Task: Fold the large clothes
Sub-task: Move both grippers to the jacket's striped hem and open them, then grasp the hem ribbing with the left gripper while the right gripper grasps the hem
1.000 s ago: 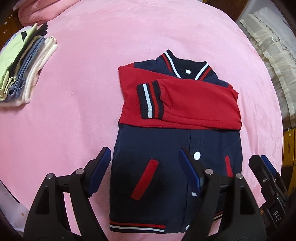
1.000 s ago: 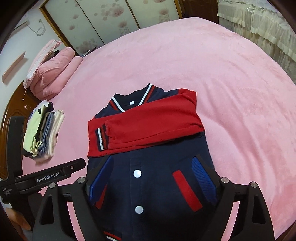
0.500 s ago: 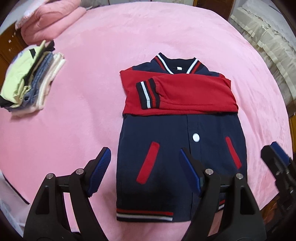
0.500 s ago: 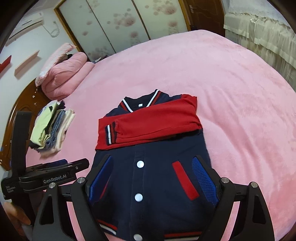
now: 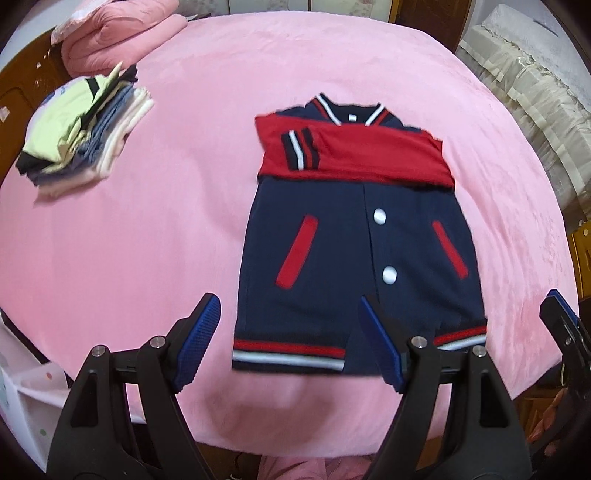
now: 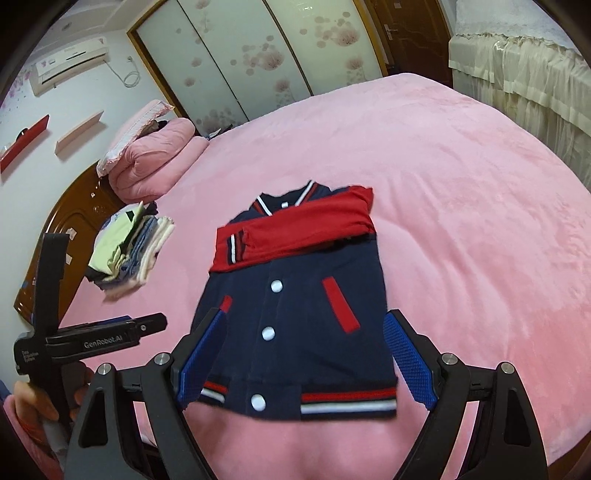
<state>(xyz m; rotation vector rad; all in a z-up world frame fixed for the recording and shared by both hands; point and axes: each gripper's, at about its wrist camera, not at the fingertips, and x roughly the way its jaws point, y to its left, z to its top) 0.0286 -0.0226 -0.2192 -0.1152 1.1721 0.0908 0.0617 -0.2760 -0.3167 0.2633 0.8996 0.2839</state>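
A navy varsity jacket lies flat, front up, on the pink bed, both red sleeves folded across its chest. Its striped hem faces me near the bed's front edge. My left gripper hovers open above the hem's left half, holding nothing. My right gripper hangs open over the lower jacket, also holding nothing. In the right wrist view the left gripper shows at the left, held by a hand. Part of the right gripper shows at the left wrist view's right edge.
A stack of folded clothes sits at the bed's left, near a rolled pink quilt and the wooden headboard. A cream frilled curtain hangs at the right. Wardrobe doors stand behind the bed.
Both grippers have drawn back toward the bed's front edge and risen a little. The jacket's whole hem has come into view. Neither gripper's opening has changed.
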